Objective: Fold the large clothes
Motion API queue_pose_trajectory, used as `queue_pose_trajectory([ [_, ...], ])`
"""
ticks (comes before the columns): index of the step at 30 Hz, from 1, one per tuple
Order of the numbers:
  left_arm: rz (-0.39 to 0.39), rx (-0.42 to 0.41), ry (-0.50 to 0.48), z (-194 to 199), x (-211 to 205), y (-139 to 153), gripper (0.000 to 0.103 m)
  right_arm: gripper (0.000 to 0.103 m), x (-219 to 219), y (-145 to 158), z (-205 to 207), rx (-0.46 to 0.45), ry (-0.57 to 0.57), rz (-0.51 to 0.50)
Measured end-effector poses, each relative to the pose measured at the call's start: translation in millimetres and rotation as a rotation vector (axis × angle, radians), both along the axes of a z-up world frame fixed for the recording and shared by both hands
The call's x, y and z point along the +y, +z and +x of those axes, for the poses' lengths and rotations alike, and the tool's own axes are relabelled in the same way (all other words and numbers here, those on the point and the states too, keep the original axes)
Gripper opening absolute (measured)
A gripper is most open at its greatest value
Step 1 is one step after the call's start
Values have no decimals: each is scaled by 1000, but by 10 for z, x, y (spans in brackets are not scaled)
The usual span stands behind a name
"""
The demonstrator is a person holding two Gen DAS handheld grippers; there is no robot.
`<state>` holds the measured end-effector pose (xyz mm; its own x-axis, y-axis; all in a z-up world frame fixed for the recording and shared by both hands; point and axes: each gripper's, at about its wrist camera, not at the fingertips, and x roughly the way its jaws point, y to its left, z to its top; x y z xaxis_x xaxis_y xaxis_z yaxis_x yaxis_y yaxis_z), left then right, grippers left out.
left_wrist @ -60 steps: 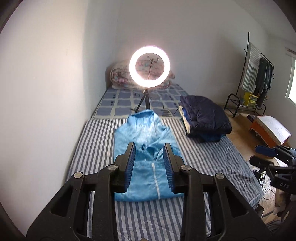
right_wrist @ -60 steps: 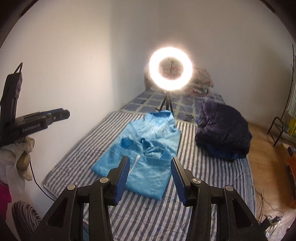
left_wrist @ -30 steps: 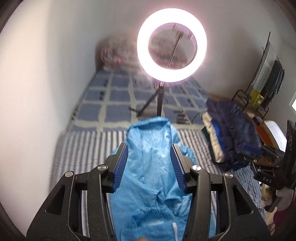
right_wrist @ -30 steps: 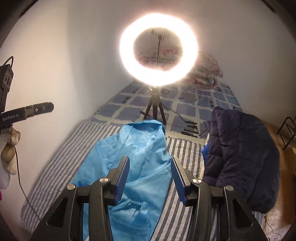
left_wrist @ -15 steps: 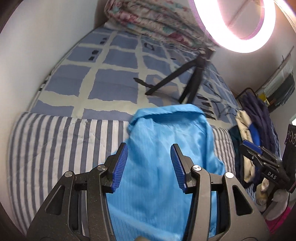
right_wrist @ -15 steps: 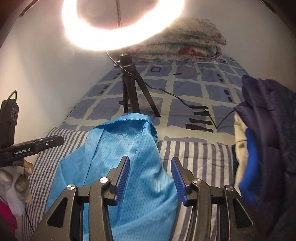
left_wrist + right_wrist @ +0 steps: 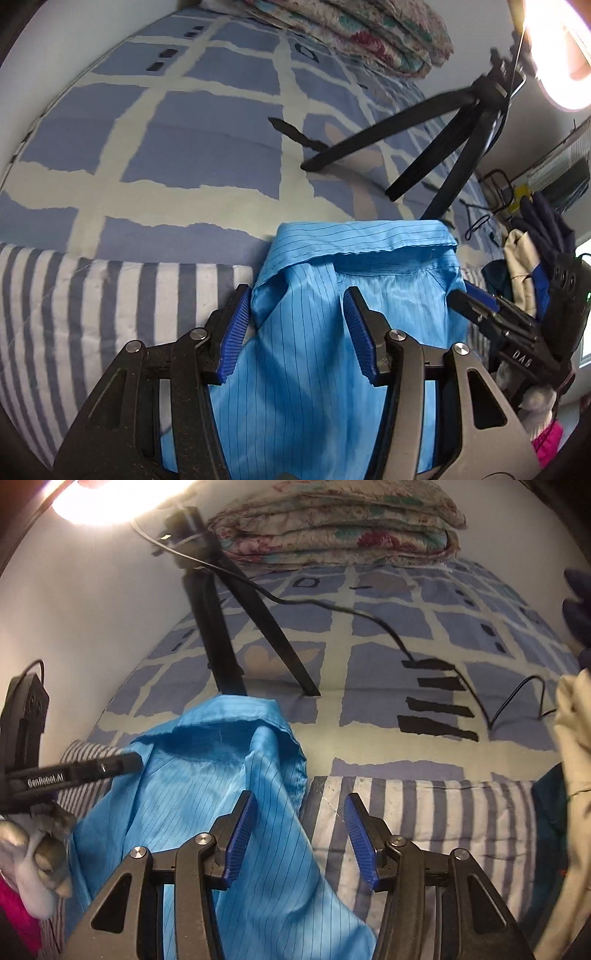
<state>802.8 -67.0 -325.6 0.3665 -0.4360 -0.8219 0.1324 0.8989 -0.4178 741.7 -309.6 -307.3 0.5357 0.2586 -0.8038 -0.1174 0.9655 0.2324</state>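
A light blue pinstriped jacket (image 7: 317,354) lies on the striped bed cover, its hood end (image 7: 362,240) towards the head of the bed. My left gripper (image 7: 297,323) is open, low over the hood's left part, the cloth between its jaws. My right gripper (image 7: 299,829) is open at the hood's right edge (image 7: 291,760), one jaw over the cloth, the other over the striped cover. Each gripper shows in the other view: the right one (image 7: 509,332), the left one (image 7: 74,771).
A black tripod (image 7: 229,638) with a ring light (image 7: 557,51) stands just beyond the hood, its cable (image 7: 369,616) trailing across the checked blue sheet (image 7: 207,155). A folded floral quilt (image 7: 332,528) lies at the head. A pile of dark and cream clothes (image 7: 535,240) sits to the right.
Both grippers have moved forward and down from the foot of the bed to the jacket's hood. Both stayed open.
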Motion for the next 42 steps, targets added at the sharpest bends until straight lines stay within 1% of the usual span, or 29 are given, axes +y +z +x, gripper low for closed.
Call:
queue_pose_trajectory([
  [2, 17, -16, -19, 14, -58, -11, 52, 52, 14, -66, 52, 11, 9, 23],
  [3, 28, -24, -27, 13, -85, -10, 46, 52, 28, -94, 66, 15, 17, 26],
  [4, 47, -30, -36, 12, -122, -13, 33, 52, 40, -111, 74, 16, 21, 23],
  [5, 54, -32, -44, 24, -149, -15, 26, 52, 59, -127, 82, 16, 28, 19],
  [6, 58, -42, -49, 14, -172, -9, 14, 50, 79, -137, 85, 17, 33, 13],
  [7, 64, -61, -55, -10, -200, 13, 8, 39, 97, -138, 82, 17, 43, 24],
  [8, 68, -75, -60, -35, -225, 34, 6, 29, 117, -135, 84, 25, 56, 43],
  [9, 73, -93, -63, -68, -248, 62, 5, 27, 126, -124, 80, 26, 56, 45],
  [11, 86, -121, -67, -130, -284, 124, 4, 16, 161, -65, 52, 17, 62, 37],
  [14, 95, -163, -70, -227, -307, 268, 3, 7, 203, 55, -32, -11, 66, 26],
  [20, 58, -218, -64, -507, -220, 672, 2, 3, 297, 426, -346, -87, 61, -13],
  [26, 53, -273, -79, -1054, -157, 1119, 2, 2, 370, 816, -818, -143, 78, -13],
  [28, 47, -291, -82, -1299, -139, 1277, 2, 2, 414, 968, -1034, -165, 90, -32],
  [30, 49, -304, -83, -1541, -133, 1403, 2, 2, 435, 1113, -1263, -175, 97, -21],
  [36, 72, -347, -90, -2442, -116, 1788, 2, 1, 539, 1545, -2182, -222, 125, -49],
  [37, 68, -356, -87, -2627, -97, 1847, 1, 1, 539, 1591, -2329, -229, 128, -42],
  [39, 52, -349, -75, -2879, -54, 1894, 1, 1, 565, 1639, -2636, -224, 132, -45],
  [42, 56, -353, -77, -3297, -22, 1918, 1, 1, 625, 1653, -3064, -213, 147, -46],
])
